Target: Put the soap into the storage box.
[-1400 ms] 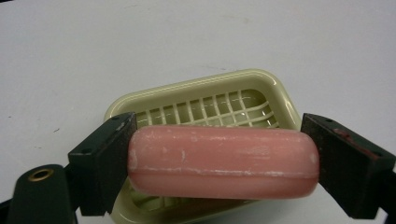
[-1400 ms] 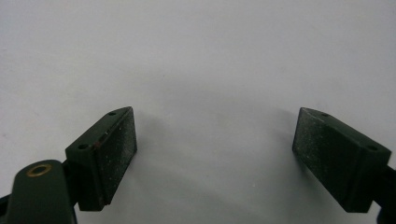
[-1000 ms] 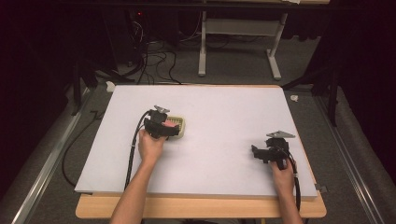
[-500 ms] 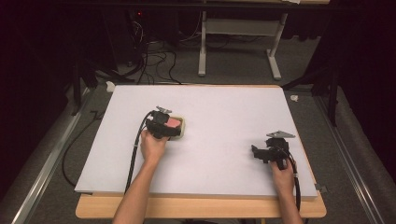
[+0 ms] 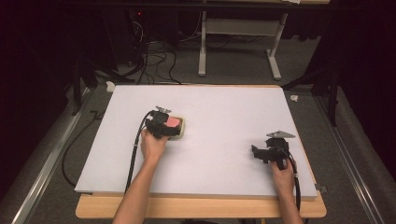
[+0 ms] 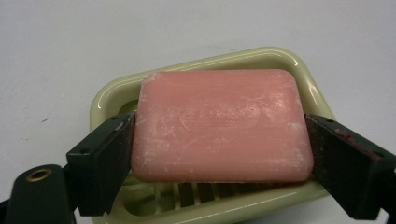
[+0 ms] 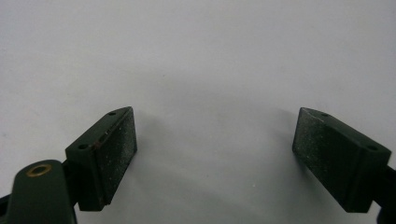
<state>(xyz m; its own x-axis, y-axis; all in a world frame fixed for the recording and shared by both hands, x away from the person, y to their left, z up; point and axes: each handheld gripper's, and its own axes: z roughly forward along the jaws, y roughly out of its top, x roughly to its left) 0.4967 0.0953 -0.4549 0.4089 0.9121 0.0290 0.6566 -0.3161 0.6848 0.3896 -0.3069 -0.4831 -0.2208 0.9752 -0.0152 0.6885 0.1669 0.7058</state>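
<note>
Item: rectangular pink bar of soap [image 6: 220, 126] with rounded corners, matte, its top face dusted with whitish streaks and faint lengthwise scuffs. It sits lengthwise over a pale green glossy plastic soap dish [image 6: 280, 58], an oblong tray with a raised rolled rim and a slotted floor, whose slots show just under the bar's near edge. The dish stands on the white table [image 5: 224, 112], left of the table's centre.

Left claw [image 6: 219, 154]: black, two flat pads, gripping the soap by its short ends, with both pads pressed flush against the bar. From above, the left claw [image 5: 164, 125] covers the near half of the dish, the person's left hand [image 5: 152, 145] just behind it, and a black cable runs back towards the table's near edge.

Right claw [image 7: 215, 158]: black, pads standing wide apart over bare table surface, nothing between them. From above, the right claw [image 5: 267, 153] is well apart from the dish, towards the table's right edge, a grey three-cornered plate on top, held in the right hand [image 5: 282, 176].
</note>
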